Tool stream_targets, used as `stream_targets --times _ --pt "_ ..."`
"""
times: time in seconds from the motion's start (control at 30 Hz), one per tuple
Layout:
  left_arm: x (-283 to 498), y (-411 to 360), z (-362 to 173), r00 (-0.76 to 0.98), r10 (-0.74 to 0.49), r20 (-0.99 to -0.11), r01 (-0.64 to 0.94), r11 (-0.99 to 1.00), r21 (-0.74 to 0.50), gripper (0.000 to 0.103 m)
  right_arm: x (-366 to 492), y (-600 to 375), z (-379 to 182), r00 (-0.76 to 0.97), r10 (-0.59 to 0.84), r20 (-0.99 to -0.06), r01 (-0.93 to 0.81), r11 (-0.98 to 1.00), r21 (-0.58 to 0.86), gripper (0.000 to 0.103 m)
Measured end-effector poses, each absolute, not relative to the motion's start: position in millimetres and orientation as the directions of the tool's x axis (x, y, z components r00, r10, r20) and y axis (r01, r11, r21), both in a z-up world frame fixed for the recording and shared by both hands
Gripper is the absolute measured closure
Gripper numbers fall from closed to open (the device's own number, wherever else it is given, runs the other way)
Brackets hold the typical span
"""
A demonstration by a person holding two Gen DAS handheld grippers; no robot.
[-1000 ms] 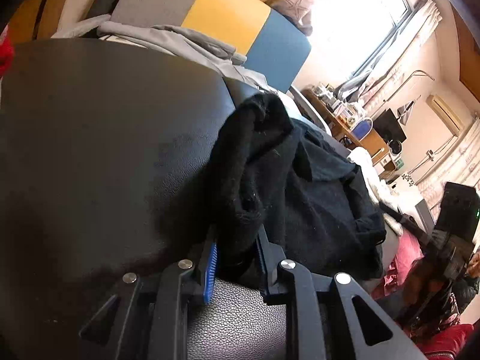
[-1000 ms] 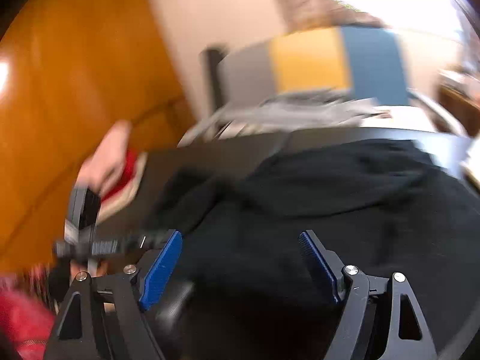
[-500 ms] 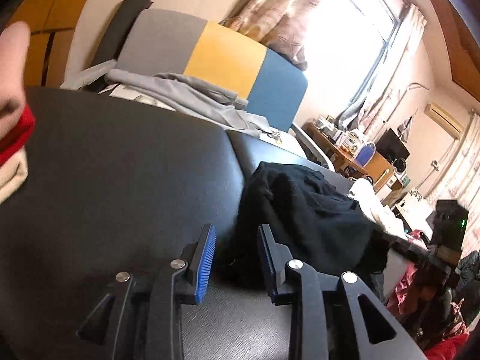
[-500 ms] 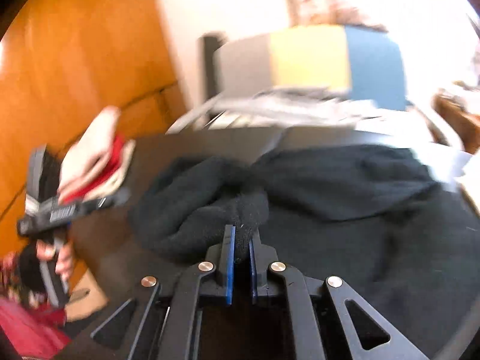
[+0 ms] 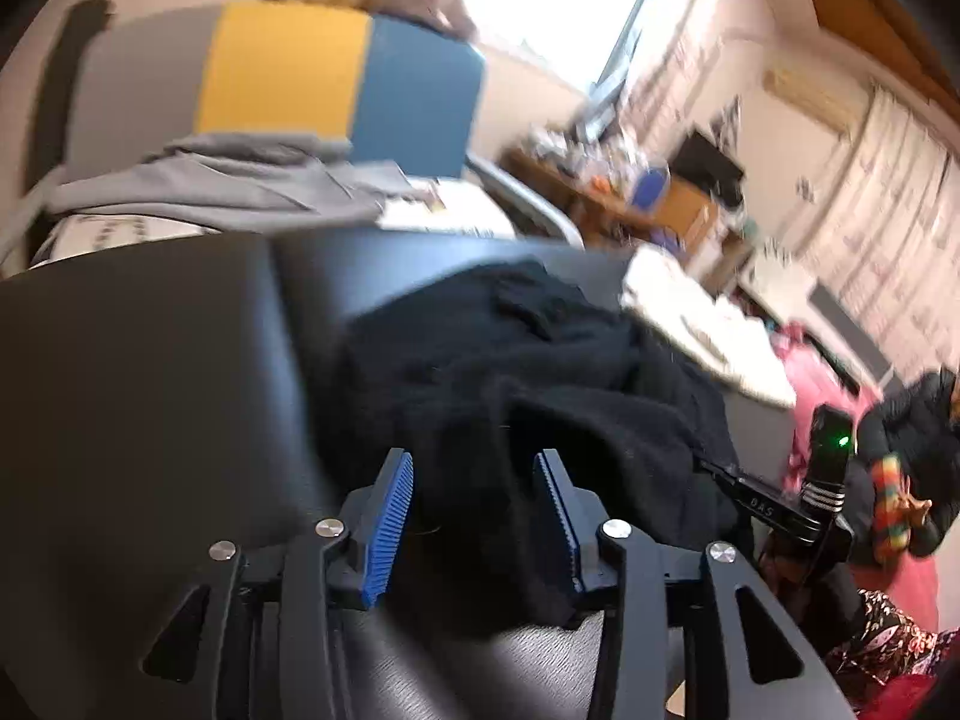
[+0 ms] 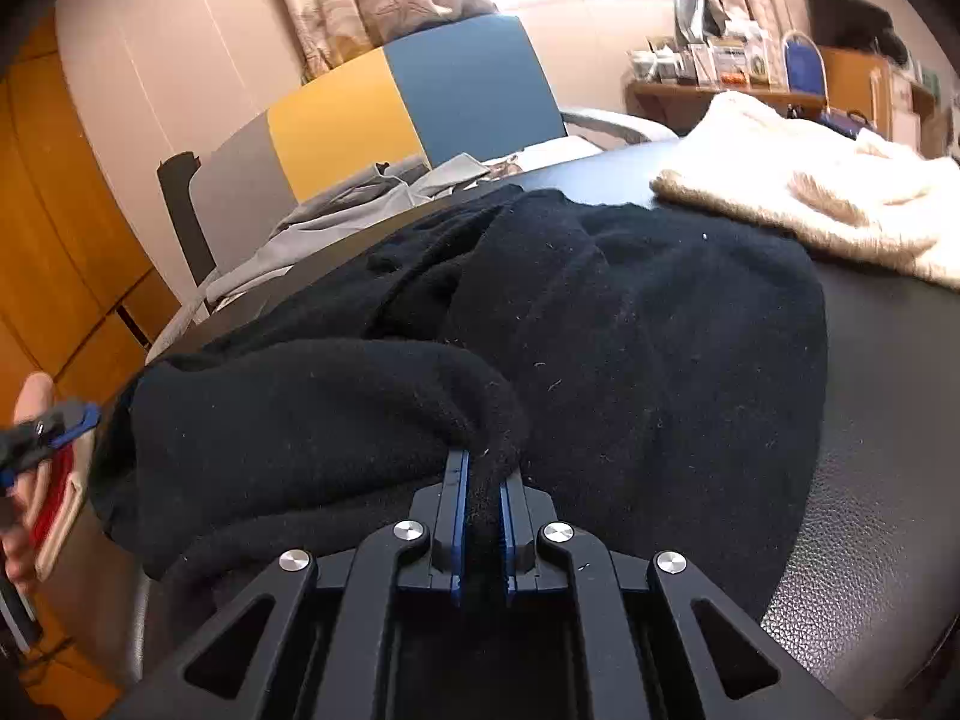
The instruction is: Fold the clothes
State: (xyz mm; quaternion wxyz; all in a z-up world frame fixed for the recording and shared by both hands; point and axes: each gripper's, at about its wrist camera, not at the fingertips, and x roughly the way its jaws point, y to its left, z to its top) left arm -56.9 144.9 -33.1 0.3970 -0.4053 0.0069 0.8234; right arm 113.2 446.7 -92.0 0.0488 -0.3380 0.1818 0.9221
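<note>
Black knit garment, one, heaped in thick folds across one dark leather-look table, bulk toward the near edge. Right gripper clamped tight on a rolled fold of that garment, blue pads nearly together with a wad of knit pinched between them. Left gripper parted, jaws having just been opening, black fabric lying in the gap between the two blue ribbed pads; whether either pad presses the cloth cannot be told. Two garments more in sight: one cream fluffy sweater lying flat on the far right part of the table, just beside the black heap, and one grey garment spread past the table's far edge. One panel behind it in three colour blocks: grey, yellow, blue. One hand at the left edge of the right wrist view, wrapped round the left gripper's handle, red and cream showing beside it. One cluttered wooden shelf along the back wall, small items too blurred to count.
</note>
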Motion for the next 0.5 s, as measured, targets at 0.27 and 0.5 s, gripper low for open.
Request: stream_targets --times 0.27,0.5 --pt "-74 221 -73 -0.449 0.303 -0.84 -0.778 -0.595 0.201 0.057 106 435 -91 -0.782 -0.058 -0.62 -0.197 -0.922 0.334 0.093" --pt "-101 237 -89 -0.405 0.326 -0.854 -0.736 -0.671 0.093 0.08 104 430 -93 -0.791 -0.027 -0.611 -0.19 -0.939 0.288 0.092"
